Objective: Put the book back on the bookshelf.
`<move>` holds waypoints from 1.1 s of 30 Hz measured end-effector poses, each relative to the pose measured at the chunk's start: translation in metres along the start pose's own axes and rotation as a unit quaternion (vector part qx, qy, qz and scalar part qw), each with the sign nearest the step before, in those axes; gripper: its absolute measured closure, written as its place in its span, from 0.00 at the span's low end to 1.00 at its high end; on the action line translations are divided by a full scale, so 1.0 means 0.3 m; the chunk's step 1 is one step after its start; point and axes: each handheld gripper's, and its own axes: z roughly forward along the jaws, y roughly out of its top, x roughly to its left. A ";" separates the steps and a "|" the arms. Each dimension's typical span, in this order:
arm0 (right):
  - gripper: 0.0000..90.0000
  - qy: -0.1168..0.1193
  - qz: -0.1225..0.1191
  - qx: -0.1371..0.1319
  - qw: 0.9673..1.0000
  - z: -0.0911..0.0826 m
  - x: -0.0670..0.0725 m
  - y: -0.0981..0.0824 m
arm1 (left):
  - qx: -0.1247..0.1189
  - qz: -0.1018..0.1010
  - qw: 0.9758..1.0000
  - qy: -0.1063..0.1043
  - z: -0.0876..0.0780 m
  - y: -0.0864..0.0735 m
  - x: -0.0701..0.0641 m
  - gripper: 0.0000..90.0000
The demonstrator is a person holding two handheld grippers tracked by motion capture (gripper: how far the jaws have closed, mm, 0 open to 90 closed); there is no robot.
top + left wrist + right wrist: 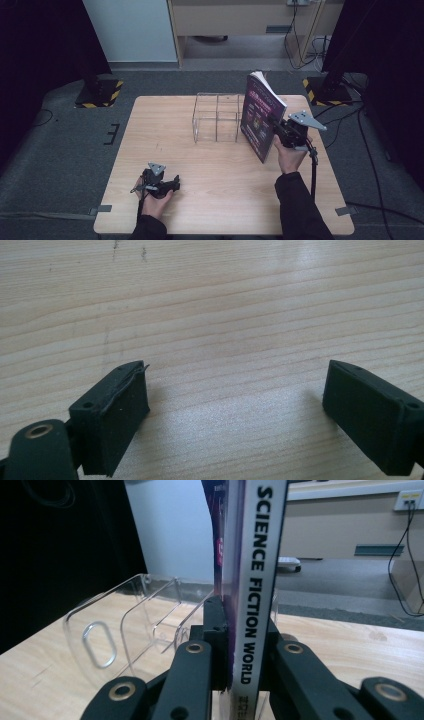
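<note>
From the high view I have a pale wooden surface (200,165) standing on grey carpet, with dark curtains at both sides, yellow-and-black striped stand feet at the far corners and a light wall and desk beyond. A clear rack (217,117) with compartments sits at the far middle of the surface. My right gripper (278,131) holds a purple magazine (260,117) off the surface, upright and slightly tilted, just to the right of the rack. My left gripper (170,184) rests low near the front left, well apart from both. In the left gripper view I see bare wood grain (225,315), and the two black pads (117,415) stand wide apart with nothing between them. In the right gripper view the magazine's (257,580) white spine runs up the middle and reads "SCIENCE FICTION WORLD" in black capitals; smaller print at its foot is too small for me to read. The jaws are clamped on the magazine, one on each side of it near its lower end. The clear rack (125,630), with an oval cut-out in its end wall, lies behind and to the left of the grip, and cables hang from a wall socket at the far right
</note>
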 end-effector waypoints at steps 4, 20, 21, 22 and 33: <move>0.92 -0.005 0.006 -0.008 1.000 0.034 -0.005 0.001 | 0.000 0.000 1.000 0.000 0.000 0.000 0.000 0.11; 0.92 -0.029 0.007 -0.025 0.999 0.132 -0.008 -0.028 | 0.000 0.000 1.000 -0.001 0.000 0.000 0.000 0.11; 0.92 -0.032 0.007 -0.026 0.999 0.134 -0.009 -0.030 | 0.000 0.000 1.000 -0.001 0.000 0.000 0.000 0.11; 0.92 -0.032 0.006 -0.026 0.999 0.135 -0.010 -0.031 | 0.000 0.001 1.000 -0.001 0.000 0.000 0.000 0.11; 0.91 -0.022 0.006 -0.005 1.000 0.118 -0.016 -0.048 | 0.000 0.000 1.000 -0.001 0.000 0.000 0.000 0.11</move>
